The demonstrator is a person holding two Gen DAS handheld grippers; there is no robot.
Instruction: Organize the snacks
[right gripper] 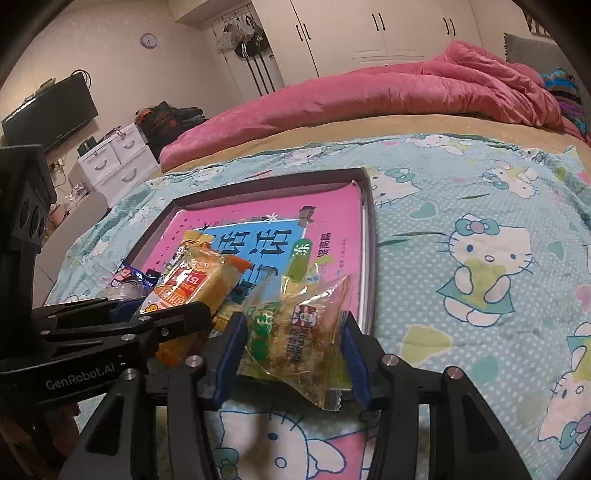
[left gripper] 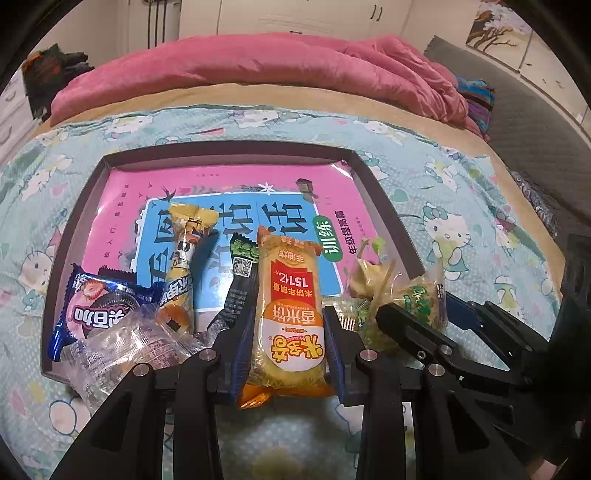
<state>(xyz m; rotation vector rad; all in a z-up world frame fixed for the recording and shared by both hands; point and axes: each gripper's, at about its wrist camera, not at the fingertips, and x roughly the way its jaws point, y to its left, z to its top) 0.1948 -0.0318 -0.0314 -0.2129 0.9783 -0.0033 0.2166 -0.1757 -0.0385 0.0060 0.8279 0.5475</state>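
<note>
White wardrobes [right gripper: 369, 29] behind a bed with pink duvet [right gripper: 369, 96]; wall clock [right gripper: 148, 40], television [right gripper: 51, 107], white drawers [right gripper: 114, 158].

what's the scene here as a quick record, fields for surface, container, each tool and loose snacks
surface: bed with cartoon-cat blanket
container: shallow dark tray lined with a pink book
left tool: shut on an orange rice cracker packet over the tray's near edge
right tool: jaws either side of a clear green-labelled snack bag, grip unclear
loose snacks: blue strawberry cookie pack, yellow cake bar, black and green packet, clear wrapped snack
background: pink duvet
</note>
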